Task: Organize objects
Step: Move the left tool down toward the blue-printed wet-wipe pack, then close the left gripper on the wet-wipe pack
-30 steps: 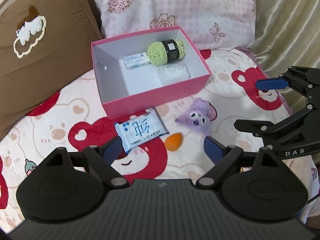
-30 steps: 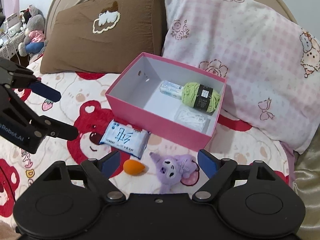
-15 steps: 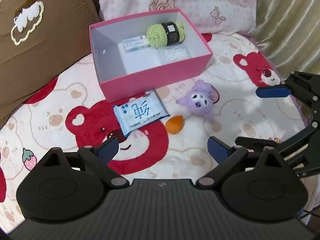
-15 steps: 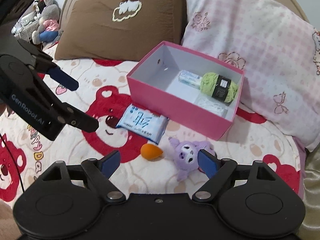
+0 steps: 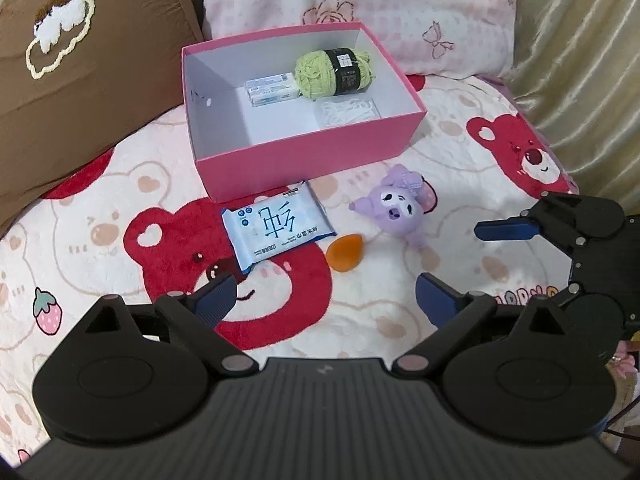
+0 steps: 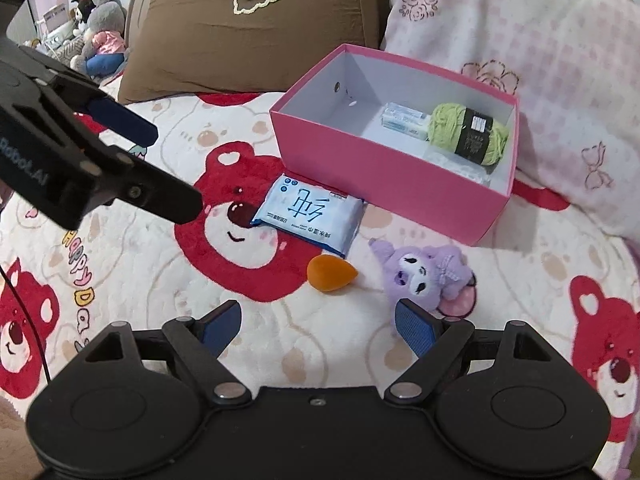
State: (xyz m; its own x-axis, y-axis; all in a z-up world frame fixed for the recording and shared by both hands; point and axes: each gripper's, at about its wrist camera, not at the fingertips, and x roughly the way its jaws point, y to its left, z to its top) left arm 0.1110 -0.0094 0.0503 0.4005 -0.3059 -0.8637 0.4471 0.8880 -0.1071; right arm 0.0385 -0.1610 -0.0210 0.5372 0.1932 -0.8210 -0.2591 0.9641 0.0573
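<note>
A pink box (image 5: 312,160) (image 6: 384,184) on the bed holds a green yarn ball (image 5: 334,72) (image 6: 468,134), a small white-blue pack (image 5: 272,90) and a white bundle (image 5: 348,112). In front of it lie a blue tissue pack (image 5: 276,230) (image 6: 310,212), an orange sponge egg (image 5: 344,254) (image 6: 330,273) and a purple plush toy (image 5: 398,210) (image 6: 426,278). My left gripper (image 5: 326,300) is open and empty, near of the sponge egg. My right gripper (image 6: 318,326) is open and empty, just near of the sponge egg and plush.
A brown pillow (image 5: 72,80) (image 6: 248,28) and a pink checked pillow (image 5: 360,4) (image 6: 532,56) stand behind the box. A beige curtain (image 5: 580,40) hangs at the right. Stuffed toys (image 6: 100,36) sit far off left. The bear-print blanket (image 5: 100,248) covers the bed.
Both grippers have moved in toward the loose items; the sponge egg and plush now sit closer to the right gripper's fingers. The objects themselves have not moved.
</note>
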